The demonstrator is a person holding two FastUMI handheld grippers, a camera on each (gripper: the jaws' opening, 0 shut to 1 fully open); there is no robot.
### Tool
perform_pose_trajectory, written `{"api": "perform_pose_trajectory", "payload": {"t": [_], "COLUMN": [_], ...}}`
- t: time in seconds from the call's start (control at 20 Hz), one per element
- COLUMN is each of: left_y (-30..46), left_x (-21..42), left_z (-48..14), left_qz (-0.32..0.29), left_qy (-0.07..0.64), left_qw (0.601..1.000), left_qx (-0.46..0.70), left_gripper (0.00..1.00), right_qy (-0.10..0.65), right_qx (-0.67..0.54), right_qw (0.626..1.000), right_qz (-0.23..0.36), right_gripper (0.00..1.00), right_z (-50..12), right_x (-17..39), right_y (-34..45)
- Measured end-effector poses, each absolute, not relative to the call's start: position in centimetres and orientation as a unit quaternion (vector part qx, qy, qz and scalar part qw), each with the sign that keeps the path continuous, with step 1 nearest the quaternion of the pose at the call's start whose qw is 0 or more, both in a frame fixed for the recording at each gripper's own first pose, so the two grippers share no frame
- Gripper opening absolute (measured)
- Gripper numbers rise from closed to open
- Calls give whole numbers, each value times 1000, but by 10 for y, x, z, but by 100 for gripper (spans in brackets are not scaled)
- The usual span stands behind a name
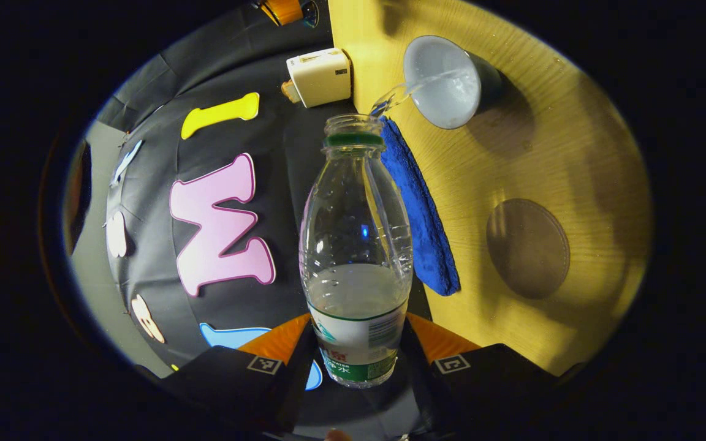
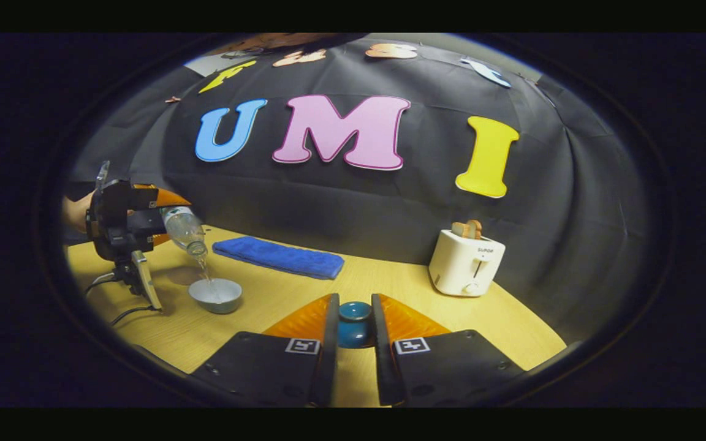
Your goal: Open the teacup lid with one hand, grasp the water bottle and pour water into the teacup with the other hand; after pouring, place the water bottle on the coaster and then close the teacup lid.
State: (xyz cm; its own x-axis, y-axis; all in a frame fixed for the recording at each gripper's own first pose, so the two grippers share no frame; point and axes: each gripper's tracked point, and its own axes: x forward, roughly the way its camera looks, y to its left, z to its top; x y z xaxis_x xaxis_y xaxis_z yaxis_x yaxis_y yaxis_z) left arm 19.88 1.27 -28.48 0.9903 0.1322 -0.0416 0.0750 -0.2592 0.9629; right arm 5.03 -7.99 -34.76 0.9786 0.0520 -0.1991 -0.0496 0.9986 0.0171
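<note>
The left gripper view shows a round coaster [image 1: 527, 248] lying bare on the desk [image 1: 573, 153]. The right gripper view shows the teacup lid [image 2: 355, 318] clamped between the right hand-held gripper's [image 2: 353, 327] fingers, low over the near desk edge. The left hand-held gripper [image 1: 358, 355] grips the water bottle [image 1: 356, 245] at its labelled base; the bottle is tilted, partly full, uncapped, with a stream of water running into the open teacup [image 1: 448, 79] at the desk's left. A blue towel [image 2: 279, 257] lies along the far edge; a white toaster [image 2: 466, 263] stands far right.
</note>
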Motion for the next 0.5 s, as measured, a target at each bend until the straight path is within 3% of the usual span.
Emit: {"api": "perform_pose_trajectory", "payload": {"t": [0.25,0.3,0.35,0.5], "left_y": [13,14,15,15], "left_x": [203,204,206,209], "left_z": [-282,-281,-280,-277], "left_qz": [26,27,28,33], "left_qy": [56,54,54,43], "left_qw": [588,583,580,564], "left_qx": [806,810,813,824], "left_gripper": [75,75,75,75], "right_qy": [97,96,95,92], "right_qx": [4,3,3,0], "right_qw": [995,995,995,995], "right_qz": [25,24,24,26], "right_gripper": [34,24,34,34], "right_z": [-345,-345,-344,-343], "right_x": [49,49,49,50], "right_y": [-80,-82,-82,-82]}}
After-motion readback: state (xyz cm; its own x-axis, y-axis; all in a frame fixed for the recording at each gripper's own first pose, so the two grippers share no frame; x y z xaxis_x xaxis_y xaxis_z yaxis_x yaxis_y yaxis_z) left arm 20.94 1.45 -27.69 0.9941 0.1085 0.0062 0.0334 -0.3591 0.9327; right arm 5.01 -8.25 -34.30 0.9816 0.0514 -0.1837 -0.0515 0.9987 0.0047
